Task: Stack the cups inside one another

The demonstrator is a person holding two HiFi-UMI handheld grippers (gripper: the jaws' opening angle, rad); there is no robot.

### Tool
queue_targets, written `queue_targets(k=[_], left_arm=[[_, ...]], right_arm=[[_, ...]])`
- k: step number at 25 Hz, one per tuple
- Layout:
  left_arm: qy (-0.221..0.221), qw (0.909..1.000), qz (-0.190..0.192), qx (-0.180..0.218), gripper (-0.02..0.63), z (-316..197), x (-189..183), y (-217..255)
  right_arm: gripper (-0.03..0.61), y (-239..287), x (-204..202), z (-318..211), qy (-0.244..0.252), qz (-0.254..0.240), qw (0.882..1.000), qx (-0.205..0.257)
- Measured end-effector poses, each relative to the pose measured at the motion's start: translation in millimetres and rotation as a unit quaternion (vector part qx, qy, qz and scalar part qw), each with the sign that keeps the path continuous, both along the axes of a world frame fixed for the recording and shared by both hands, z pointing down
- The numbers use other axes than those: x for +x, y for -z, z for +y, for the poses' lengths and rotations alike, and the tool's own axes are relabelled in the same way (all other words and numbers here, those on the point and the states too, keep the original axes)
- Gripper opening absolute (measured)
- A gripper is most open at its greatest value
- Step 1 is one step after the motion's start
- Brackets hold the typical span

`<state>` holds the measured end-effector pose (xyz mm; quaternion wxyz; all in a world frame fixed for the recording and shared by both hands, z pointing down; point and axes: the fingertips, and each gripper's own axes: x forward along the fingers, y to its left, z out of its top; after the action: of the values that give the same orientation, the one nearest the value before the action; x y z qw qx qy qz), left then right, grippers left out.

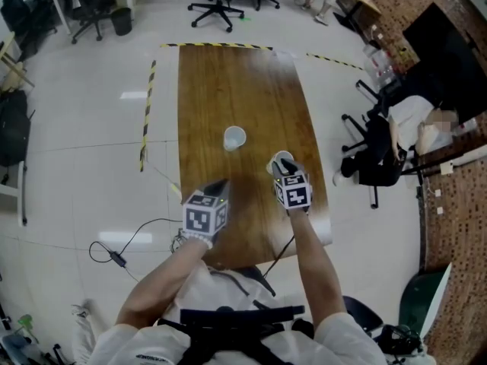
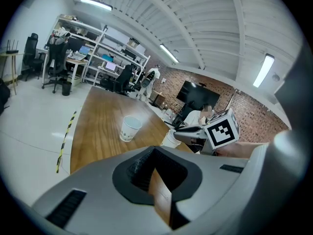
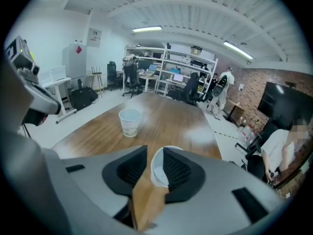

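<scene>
Over the near end of the wooden table [image 1: 228, 82], my left gripper [image 1: 221, 182] hangs open and empty. My right gripper [image 1: 283, 167] is open around the near cup [image 3: 158, 169] by the table's right edge, I think to let it stand. The far cup [image 1: 234, 138] sits mid-table, not yet stacked.

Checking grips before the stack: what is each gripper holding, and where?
Nothing is gripped. A cup stands between the open jaws of the right gripper, with a gap on its left; the left gripper is empty.
</scene>
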<state>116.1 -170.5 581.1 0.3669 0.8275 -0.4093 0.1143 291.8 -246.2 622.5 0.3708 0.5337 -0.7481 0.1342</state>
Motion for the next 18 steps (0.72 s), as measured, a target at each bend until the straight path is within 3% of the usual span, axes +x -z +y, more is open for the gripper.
queue_targets(k=[5, 18], left_arm=[[0.004, 1.0000, 0.001, 0.002, -0.002, 0, -4, 3], [0.003, 0.9997, 0.013, 0.020, -0.002, 2, -16, 13]], right_arm=[[0.130, 23, -11, -3, -0.030, -0.069, 0.997, 0.022], [0.130, 53, -59, -11, -0.018, -0.134, 0.989, 0.055]])
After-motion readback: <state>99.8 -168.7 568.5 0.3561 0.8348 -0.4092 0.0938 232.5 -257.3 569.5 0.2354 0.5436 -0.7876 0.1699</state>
